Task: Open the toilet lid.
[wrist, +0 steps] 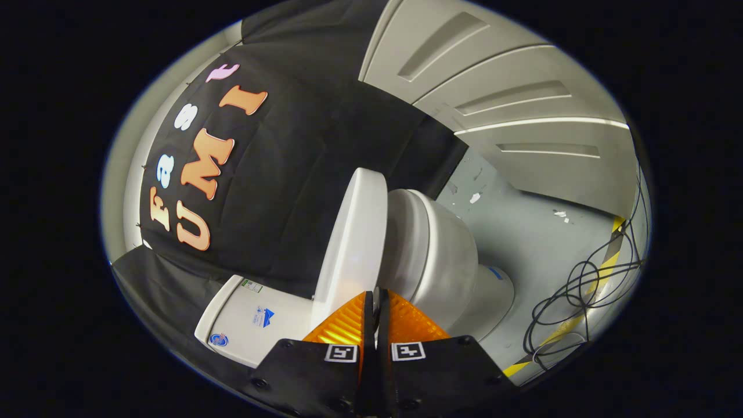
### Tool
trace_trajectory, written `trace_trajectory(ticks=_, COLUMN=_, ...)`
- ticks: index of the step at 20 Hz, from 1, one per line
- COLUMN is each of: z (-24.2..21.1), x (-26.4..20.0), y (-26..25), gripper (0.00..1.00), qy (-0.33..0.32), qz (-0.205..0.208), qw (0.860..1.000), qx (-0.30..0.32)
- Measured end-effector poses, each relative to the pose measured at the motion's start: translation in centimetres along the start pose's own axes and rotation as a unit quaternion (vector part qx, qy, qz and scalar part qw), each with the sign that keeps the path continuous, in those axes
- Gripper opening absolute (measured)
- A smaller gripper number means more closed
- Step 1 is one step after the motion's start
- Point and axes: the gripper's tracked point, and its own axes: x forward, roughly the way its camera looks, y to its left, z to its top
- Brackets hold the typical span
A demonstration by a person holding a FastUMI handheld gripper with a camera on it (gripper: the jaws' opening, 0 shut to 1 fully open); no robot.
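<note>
The view is rolled sideways. A white toilet stands just ahead of the fingers, its bowl (441, 255) on one side and its tank (249, 319) on the other. The white lid (355, 232) is lifted off the seat and stands edge-on between bowl and tank, leaning toward the tank. My gripper (376, 295) has its two orange fingers pressed together, nothing showing between them. The tips sit right at the lid's near edge, in the gap between lid and bowl rim. Whether they touch the lid I cannot tell.
The grey floor (522, 232) spreads beyond the bowl, with a tangle of black cables (580, 290) and a yellow-and-black tape strip (606, 270) on it. White panelled walls (493, 87) rise past the floor. Black cloth (302, 145) hangs behind the tank.
</note>
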Motion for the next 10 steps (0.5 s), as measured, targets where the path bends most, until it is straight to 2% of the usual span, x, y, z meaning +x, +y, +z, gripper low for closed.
trace_trajectory(ticks=3, z=0.8, x=-0.4, y=1.7, gripper=0.08, qy=-0.008, qz=-0.013, qw=0.999, qx=-0.03)
trace_trajectory(ticks=7, z=1.2, x=-0.8, y=3.8, gripper=0.08, qy=-0.033, qz=-0.018, qw=0.999, qx=-0.026)
trace_trajectory(ticks=10, z=1.5, x=-1.1, y=5.4, gripper=0.08, qy=-0.04, qz=-0.023, qw=0.998, qx=-0.045)
